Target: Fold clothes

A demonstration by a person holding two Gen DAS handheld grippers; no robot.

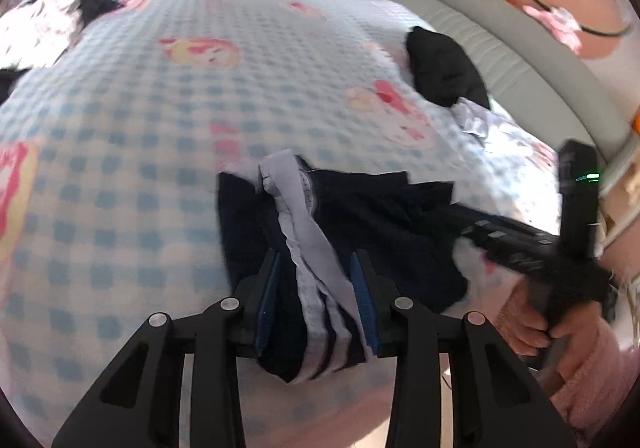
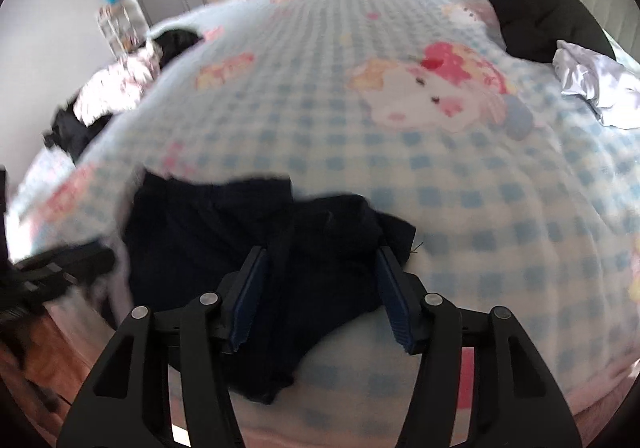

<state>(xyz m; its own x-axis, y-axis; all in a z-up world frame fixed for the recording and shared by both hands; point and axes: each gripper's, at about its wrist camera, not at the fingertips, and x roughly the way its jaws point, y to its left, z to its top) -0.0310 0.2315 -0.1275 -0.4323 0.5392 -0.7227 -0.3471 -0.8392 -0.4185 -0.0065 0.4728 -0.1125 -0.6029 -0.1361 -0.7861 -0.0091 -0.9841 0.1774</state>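
Observation:
A dark navy garment (image 1: 384, 224) with a pale lavender waistband (image 1: 308, 232) lies bunched at the near edge of a blue-checked cartoon bedspread (image 1: 160, 95). My left gripper (image 1: 318, 288) is open; its jaws stand on either side of the waistband and dark cloth. In the right wrist view the same garment (image 2: 224, 232) spreads on the bedspread (image 2: 460, 175). My right gripper (image 2: 320, 288) is open with its jaws wide around a fold of dark cloth. The right gripper also shows in the left wrist view (image 1: 472, 226) at the garment's right edge.
A black garment (image 2: 536, 11) and a shiny white one (image 2: 592, 83) lie at the far right by the grey headboard (image 1: 500, 47). A floral and a black garment (image 2: 116, 83) sit at the far left. A wooden floor (image 2: 52, 368) is below the bed's edge.

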